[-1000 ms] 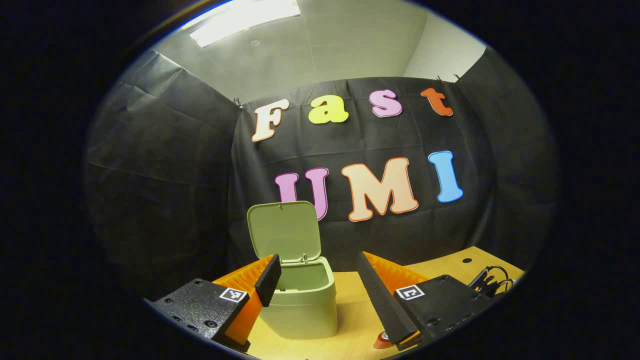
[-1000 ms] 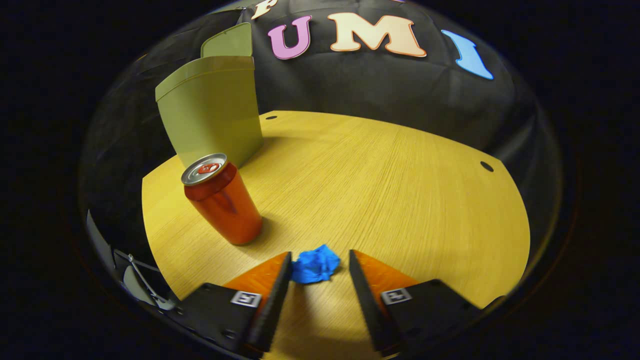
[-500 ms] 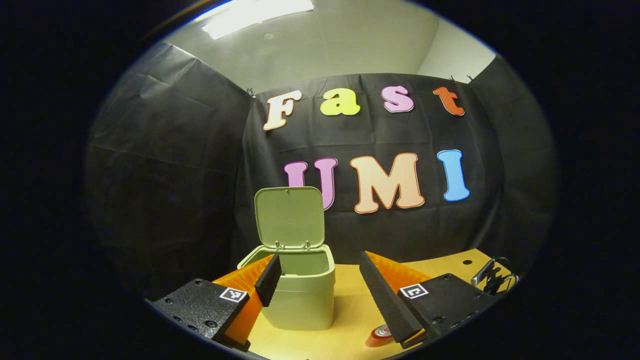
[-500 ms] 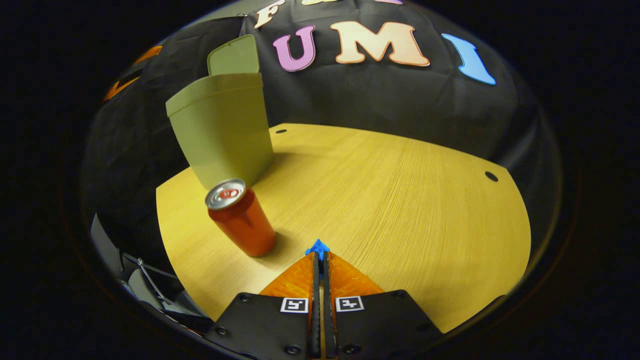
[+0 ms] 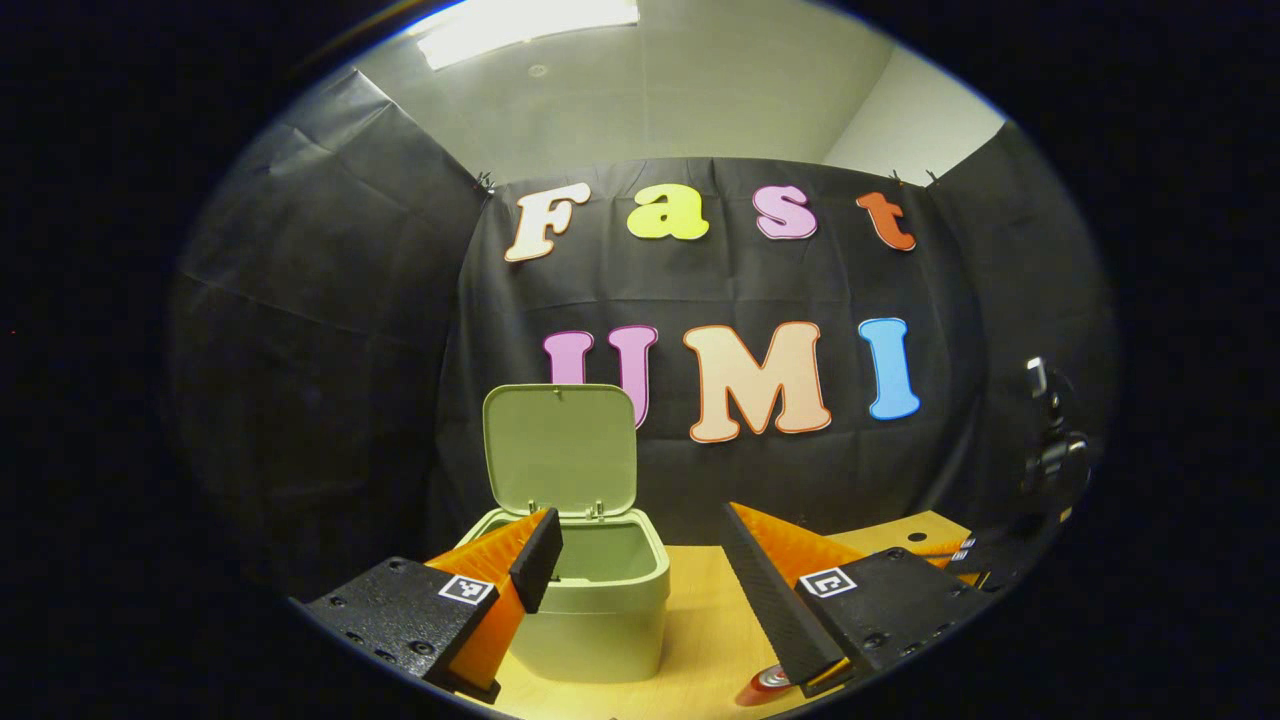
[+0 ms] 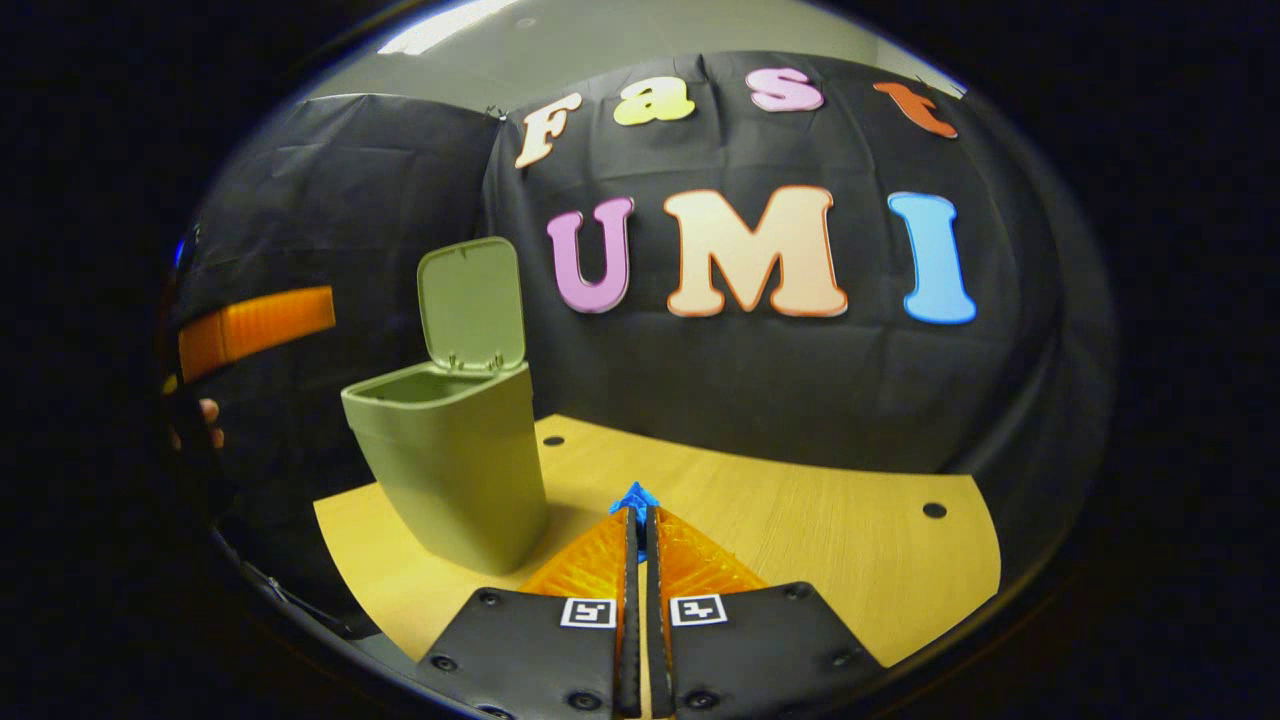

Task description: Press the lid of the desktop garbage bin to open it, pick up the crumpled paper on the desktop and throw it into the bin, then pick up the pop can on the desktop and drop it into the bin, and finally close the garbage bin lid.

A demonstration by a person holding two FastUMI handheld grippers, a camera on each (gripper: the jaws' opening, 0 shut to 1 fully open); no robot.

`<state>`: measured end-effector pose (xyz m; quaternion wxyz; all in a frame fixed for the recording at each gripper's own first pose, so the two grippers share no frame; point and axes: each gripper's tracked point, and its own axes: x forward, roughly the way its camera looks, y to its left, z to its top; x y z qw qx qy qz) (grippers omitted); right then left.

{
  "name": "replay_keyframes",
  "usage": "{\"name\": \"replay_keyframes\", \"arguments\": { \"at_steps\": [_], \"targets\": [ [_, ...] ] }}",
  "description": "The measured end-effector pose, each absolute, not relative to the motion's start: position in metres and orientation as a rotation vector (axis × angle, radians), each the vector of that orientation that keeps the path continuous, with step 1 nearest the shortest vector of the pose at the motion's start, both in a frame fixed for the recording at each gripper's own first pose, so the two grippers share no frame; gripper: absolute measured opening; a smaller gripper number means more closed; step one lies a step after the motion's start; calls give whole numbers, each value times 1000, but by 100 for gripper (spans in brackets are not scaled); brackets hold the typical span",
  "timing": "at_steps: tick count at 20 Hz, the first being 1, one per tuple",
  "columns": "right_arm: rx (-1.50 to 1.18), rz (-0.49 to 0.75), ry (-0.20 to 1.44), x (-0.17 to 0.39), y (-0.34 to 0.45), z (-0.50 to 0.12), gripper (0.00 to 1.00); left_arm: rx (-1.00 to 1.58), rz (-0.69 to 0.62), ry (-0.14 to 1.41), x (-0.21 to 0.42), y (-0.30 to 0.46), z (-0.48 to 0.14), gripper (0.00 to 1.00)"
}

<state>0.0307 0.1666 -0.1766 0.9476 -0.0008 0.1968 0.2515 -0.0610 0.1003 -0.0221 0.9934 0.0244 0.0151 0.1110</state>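
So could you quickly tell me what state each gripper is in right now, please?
Left gripper: open, holding nothing, facing the bin.
Right gripper: shut on the crumpled paper, which pokes out at the fingertips.

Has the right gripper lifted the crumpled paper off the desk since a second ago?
Yes. The right gripper, shut on the crumpled paper, has risen: the bin rim now sits level with its view.

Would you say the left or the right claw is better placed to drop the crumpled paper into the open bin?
Right: the right claw is shut on the crumpled paper, near the bin with its lid up. The left claw is open.
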Motion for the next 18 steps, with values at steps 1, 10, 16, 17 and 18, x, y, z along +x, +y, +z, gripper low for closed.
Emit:
{"name": "replay_keyframes", "arguments": {
  "at_steps": [1,10,16,17,18],
  "targets": [
    [4,516,360,39,177,-161,6,45,222,28,-61,106,-23,95],
    [62,623,216,64,284,-94,5,42,256,69,-77,164,-43,95],
    [89,704,229,63,358,-106,5,60,283,111,-92,202,-57,99],
    [89,715,237,61,369,-111,5,61,286,118,-93,208,-59,99],
    [90,726,244,60,379,-115,5,61,287,125,-96,214,-62,95]
  ]
}}
